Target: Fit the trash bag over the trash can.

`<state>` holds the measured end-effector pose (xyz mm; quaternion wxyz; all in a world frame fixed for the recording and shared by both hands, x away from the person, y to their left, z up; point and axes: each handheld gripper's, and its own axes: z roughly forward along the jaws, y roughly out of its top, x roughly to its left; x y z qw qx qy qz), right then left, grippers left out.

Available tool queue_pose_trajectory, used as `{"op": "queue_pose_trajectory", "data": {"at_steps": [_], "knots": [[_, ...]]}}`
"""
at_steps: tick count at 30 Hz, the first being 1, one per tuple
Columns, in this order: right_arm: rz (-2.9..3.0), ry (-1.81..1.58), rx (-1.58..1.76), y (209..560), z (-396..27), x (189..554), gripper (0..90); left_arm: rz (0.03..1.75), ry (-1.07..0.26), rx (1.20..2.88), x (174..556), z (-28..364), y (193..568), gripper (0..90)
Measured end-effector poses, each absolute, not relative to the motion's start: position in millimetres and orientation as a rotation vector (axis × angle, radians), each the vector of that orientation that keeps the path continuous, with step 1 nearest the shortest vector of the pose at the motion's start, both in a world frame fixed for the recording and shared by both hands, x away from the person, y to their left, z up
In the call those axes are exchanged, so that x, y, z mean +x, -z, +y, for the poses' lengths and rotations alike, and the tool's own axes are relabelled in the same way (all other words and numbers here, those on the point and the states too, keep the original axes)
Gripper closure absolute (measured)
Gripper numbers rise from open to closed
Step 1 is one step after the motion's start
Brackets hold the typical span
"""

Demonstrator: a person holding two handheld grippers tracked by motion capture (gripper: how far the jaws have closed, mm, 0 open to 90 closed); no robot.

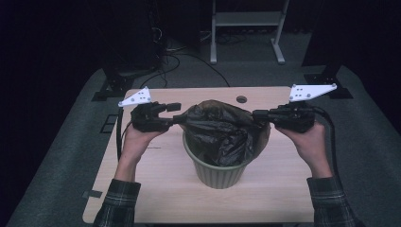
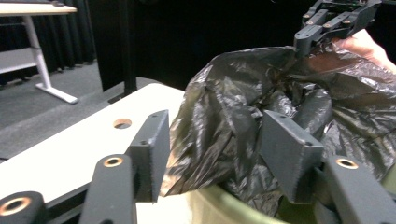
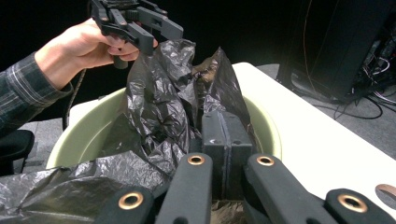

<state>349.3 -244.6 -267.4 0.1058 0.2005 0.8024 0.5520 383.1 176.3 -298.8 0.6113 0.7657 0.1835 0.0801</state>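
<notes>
Two grippers work the black bag (image 1: 218,130) sitting in the green bin (image 1: 216,171) mid-table. Right gripper (image 3: 224,135) pinches its edge tight; left gripper (image 2: 219,154) stands half-open around plastic (not yet clamped). Next, I'd judge: close left, spread the liner over the rim.

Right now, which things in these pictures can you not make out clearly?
- Inside of the green bin: high view, the black bag covers it.
- Bag edge in the right gripper: right gripper view, shut jaws hide it.
- Whether the left gripper pinches film: left gripper view, jaws apart, bag folds bunch between them.
</notes>
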Motion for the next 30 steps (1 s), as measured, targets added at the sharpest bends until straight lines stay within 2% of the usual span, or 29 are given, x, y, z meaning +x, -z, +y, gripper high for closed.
{"op": "queue_pose_trajectory", "data": {"at_steps": [3, 7, 11, 23, 29, 30], "knots": [[2.361, -1.629, 0.587, 267, -245, 348, 90.0, 0.393, -0.162, 1.79, 383, 170, 299, 59.0], [2.345, -1.624, 0.588, 266, -247, 347, 90.0, 0.351, -0.154, 1.838, 380, 164, 299, 89.5], [2.305, -1.604, 0.631, 268, -256, 346, 90.0, 0.374, -0.192, 1.842, 377, 174, 297, 89.7], [2.245, -1.584, 0.759, 284, -283, 348, 90.0, 0.498, -0.324, 1.802, 373, 233, 291, 89.7], [2.261, -1.563, 0.798, 298, -287, 350, 90.0, 0.493, -0.313, 1.824, 372, 232, 298, 89.7], [2.265, -1.568, 0.793, 300, -287, 351, 86.4, 0.486, -0.31, 1.83, 372, 230, 299, 89.6]]}}
